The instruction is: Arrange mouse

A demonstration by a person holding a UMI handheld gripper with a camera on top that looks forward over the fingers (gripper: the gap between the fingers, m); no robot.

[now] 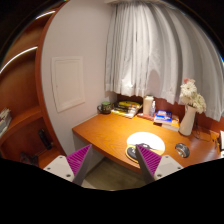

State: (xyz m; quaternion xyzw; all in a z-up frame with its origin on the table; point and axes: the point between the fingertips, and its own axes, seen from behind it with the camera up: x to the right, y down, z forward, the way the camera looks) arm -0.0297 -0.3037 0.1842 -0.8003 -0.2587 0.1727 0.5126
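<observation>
A wooden desk [105, 130] stands ahead of my gripper [113, 160]. A dark round mouse pad or coaster-like object [136, 152] lies at the desk's near edge, just ahead of my right finger [150, 160], partly hidden by it. I cannot make out a mouse for sure. My fingers are wide apart with nothing between them, and the floor shows through the gap. The left finger [78, 160] hangs over the floor by the desk's near corner.
A bright patch of light [146, 141] lies on the desk. A vase with flowers [188, 115], a white cup [148, 105], boxes [162, 117], books [126, 107] and a round metal object [181, 150] stand on the desk. Curtains [150, 50] hang behind. A wooden cabinet [20, 90] stands left.
</observation>
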